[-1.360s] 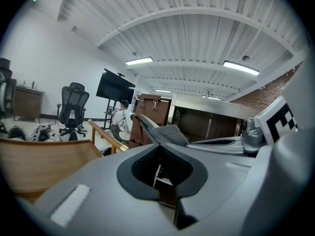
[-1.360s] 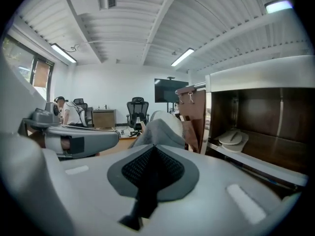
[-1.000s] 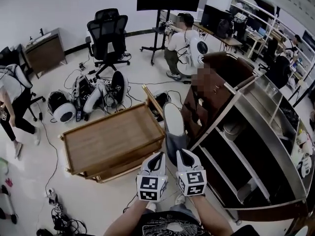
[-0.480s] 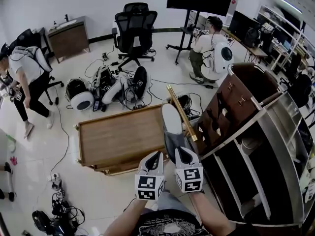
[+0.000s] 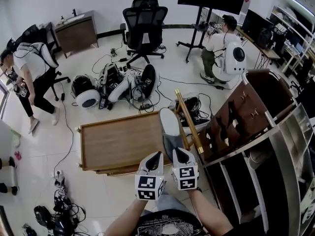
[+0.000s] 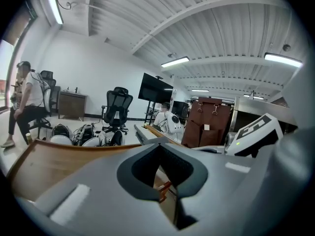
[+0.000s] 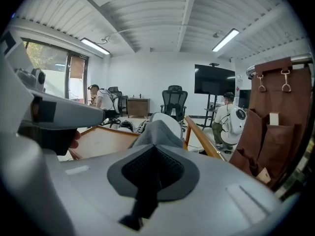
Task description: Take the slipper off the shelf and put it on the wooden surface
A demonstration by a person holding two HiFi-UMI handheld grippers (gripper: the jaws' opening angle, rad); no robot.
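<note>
Since earlier frames, both grippers and held slipper shifted left, away from shelf, toward wooden surface. Grey fabric slipper with white sole now clamped at its near end in right gripper, jaws clenched on grey fabric. Slipper's far end reaches over right edge of low brown wooden surface. Left gripper just beside right one, jaws pressed together, nothing between. Dark shelf with pale frame stands at right, apart from slipper.

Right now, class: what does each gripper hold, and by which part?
The right gripper grips the grey slipper by its near fabric end; the left gripper holds nothing.
</note>
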